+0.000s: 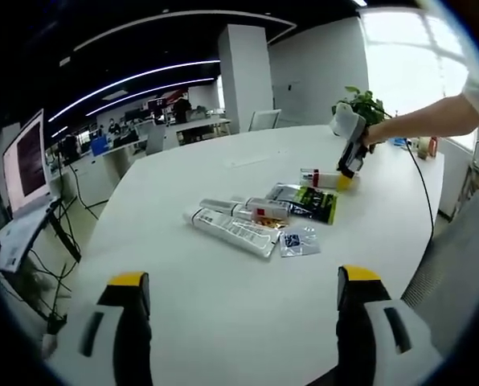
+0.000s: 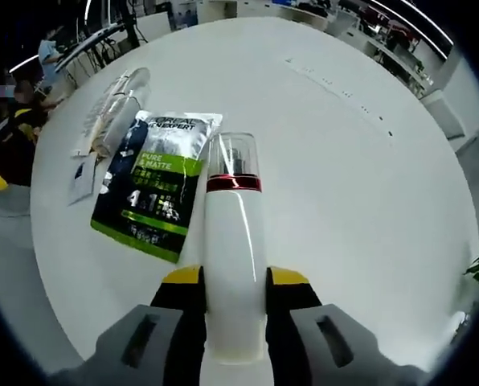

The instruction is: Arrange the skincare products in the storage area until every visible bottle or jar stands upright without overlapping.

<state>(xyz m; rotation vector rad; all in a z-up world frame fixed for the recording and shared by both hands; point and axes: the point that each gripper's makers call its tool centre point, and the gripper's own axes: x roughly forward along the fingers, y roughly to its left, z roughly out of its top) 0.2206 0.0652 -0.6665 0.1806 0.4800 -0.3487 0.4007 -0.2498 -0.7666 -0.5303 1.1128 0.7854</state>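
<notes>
While clamped, white bottle [image 2: 235,265] lies between right jaws

You have a broad white oval table [image 1: 223,297], a cluster of skincare items near its middle, long white tube [image 1: 233,231], small sachet [image 1: 299,241], dark green packet [image 1: 313,203] lying flat, potted plant [image 1: 360,104] at the far edge.

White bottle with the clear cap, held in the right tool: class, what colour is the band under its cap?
Red, clearest in the right gripper view.
</notes>
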